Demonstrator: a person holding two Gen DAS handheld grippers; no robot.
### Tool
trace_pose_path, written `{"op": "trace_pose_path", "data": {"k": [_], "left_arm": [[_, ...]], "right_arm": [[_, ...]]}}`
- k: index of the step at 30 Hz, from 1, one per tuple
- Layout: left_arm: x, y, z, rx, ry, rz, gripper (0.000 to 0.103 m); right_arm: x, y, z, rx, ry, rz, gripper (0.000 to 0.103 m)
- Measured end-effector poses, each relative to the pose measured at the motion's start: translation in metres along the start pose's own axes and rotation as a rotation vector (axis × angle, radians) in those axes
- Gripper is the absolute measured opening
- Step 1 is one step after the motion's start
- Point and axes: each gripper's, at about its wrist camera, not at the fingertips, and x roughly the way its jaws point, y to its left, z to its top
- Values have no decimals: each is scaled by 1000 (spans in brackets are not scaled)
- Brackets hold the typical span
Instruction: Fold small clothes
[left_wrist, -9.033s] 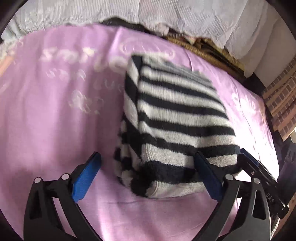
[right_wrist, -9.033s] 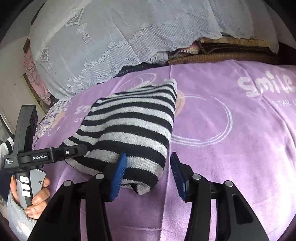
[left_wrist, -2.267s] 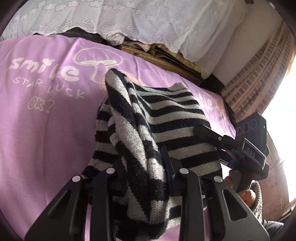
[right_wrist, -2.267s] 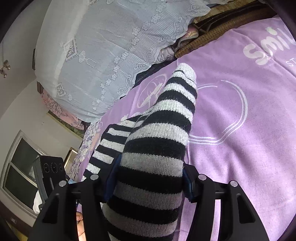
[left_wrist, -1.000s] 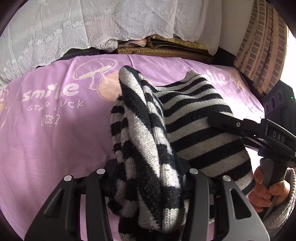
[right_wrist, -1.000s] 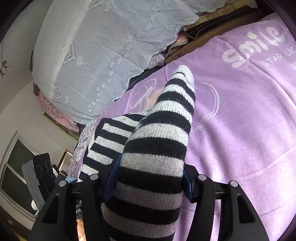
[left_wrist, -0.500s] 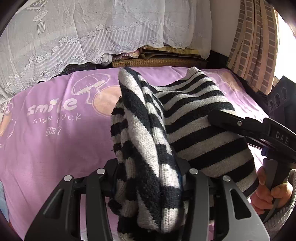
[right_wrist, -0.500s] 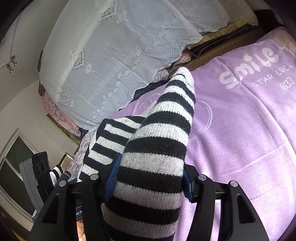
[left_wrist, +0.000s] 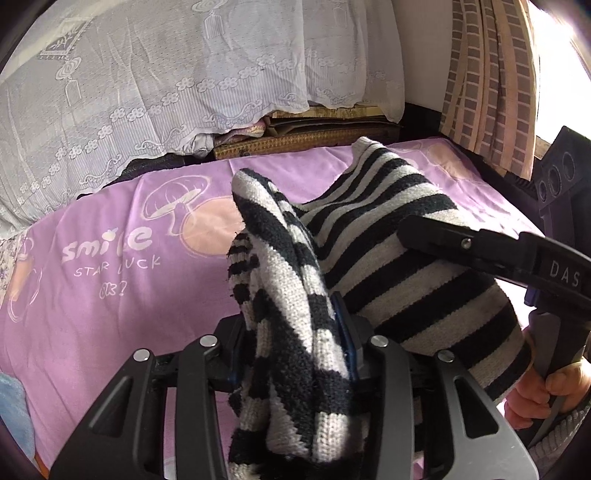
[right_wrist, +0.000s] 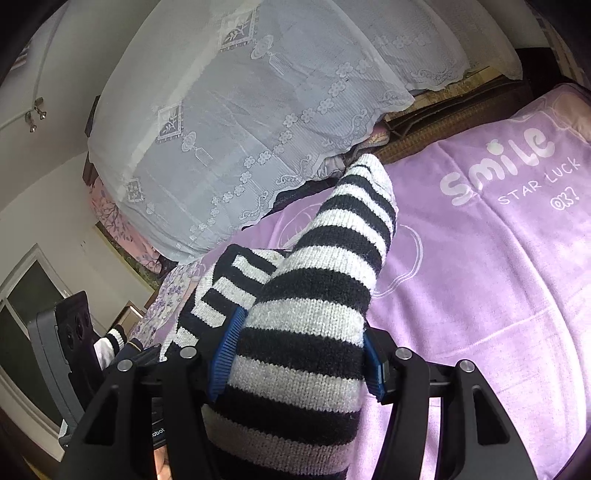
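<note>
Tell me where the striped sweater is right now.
The striped sweater hangs bunched between both grippers above the purple blanket: the closing left gripper clamps one end, the right gripper the other.

One striped sweater (left_wrist: 388, 258), two tongs (left_wrist: 295, 354) (right_wrist: 299, 365), one purple blanket (left_wrist: 110, 295), one lace cover (left_wrist: 184, 74)

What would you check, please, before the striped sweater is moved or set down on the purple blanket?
1. Left claw on the striped sweater: ok, knit bunched between the closing jaws.
2. Right claw on the sweater: ok, pads pressed on both sides.
3. Sweater clear of the purple blanket: cannot tell, its lower edge is hidden.
4. Landing area on the blanket: ok, bare around the printed "smile".
5. Fold tidy: not ok, knit bunched and twisted at the left claw.
</note>
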Motion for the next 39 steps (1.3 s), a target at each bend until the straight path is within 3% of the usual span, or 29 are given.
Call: {"op": "trace_pose_path", "data": {"k": [5,12,16,23,24,29,37,39], "left_arm": [[12,-1,-3,-30,41,-67,36],[23,-32,-10,45,63,-87,36],[39,-35,-19,36,127,-127,43],[52,-23,-30,-29,179,-141,94],[53,-23,-31,-32,181,-136,95],[73,-18,-38,-60,243,-161,98],[76,-24,-41,-38,225,-194,98],[74,-27,-40,-22,214,-215,87]], "right_arm": [[-7,-17,-4,44,15,-25,58],[-30,-40,-17,69,10,-71,57],[-34,-62,-27,96,60,-101,59],[-31,-101,-42,244,111,-78,70],[-31,-102,-42,253,110,-65,73],[-27,-101,-45,237,116,-74,79],[-17,-107,-47,247,130,-80,80],[-15,-107,-46,236,132,-84,80]]}}
